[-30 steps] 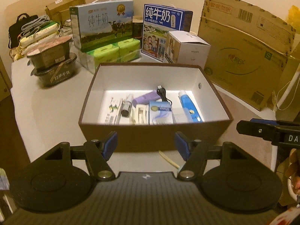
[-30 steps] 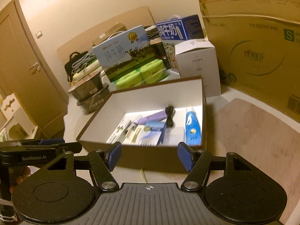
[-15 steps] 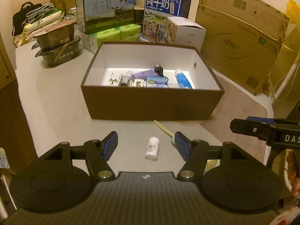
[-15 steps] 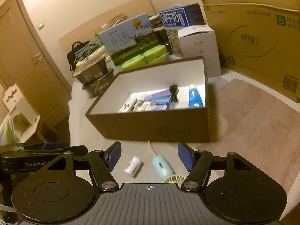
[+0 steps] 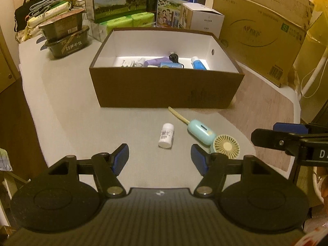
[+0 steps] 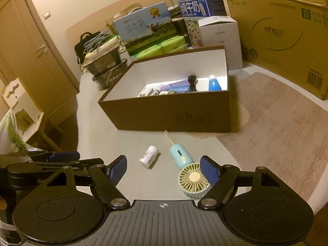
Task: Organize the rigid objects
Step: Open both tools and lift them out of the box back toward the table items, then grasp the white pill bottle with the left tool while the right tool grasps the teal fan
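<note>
Box point(image 5: 164, 90) now sits higher in both frames than a second ago; white bottle point(image 5: 166, 135) and handheld fan point(image 5: 213, 138) have appeared mid-frame; left gripper point(image 5: 160, 156) wide, empty; right gripper point(image 6: 163, 169) just widened, empty

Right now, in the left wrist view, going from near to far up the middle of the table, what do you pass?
Left gripper, open → white pill bottle lying on its side → brown box → blue milk carton at the back.
</note>
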Tool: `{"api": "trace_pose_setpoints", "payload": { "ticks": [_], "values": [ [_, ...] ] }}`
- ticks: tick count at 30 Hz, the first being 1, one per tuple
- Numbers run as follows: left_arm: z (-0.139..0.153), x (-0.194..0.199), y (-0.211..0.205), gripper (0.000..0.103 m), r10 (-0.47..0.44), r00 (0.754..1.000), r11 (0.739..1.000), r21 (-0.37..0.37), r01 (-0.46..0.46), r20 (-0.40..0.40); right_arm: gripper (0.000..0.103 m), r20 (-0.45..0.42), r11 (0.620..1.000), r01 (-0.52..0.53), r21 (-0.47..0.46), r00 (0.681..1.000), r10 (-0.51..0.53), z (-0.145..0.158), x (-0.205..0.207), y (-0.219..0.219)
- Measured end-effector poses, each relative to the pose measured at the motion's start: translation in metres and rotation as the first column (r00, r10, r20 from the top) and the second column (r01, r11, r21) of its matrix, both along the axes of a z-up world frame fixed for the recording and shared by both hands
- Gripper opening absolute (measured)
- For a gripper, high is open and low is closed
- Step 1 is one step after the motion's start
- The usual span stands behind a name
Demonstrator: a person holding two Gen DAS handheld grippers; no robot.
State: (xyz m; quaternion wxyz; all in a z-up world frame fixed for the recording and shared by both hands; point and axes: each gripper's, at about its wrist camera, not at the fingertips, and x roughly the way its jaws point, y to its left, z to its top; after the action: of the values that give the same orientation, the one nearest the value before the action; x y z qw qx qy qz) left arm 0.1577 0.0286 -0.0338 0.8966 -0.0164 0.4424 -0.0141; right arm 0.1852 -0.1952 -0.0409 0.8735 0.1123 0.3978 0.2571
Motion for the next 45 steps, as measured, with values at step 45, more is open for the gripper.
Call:
{"api": "trace_pose_setpoints", "payload": {
  "ticks": [45],
  "values": [
    [-0.081, 0.047, -0.006, 0.064, -0.024, 0.991, 0.999, 0.046, 0.03, -0.129, 0.08, -0.093, 0.986, -0.048, -0.158, 0.995, 0.033, -0.076, 0.044, 0.024]
  ]
}}
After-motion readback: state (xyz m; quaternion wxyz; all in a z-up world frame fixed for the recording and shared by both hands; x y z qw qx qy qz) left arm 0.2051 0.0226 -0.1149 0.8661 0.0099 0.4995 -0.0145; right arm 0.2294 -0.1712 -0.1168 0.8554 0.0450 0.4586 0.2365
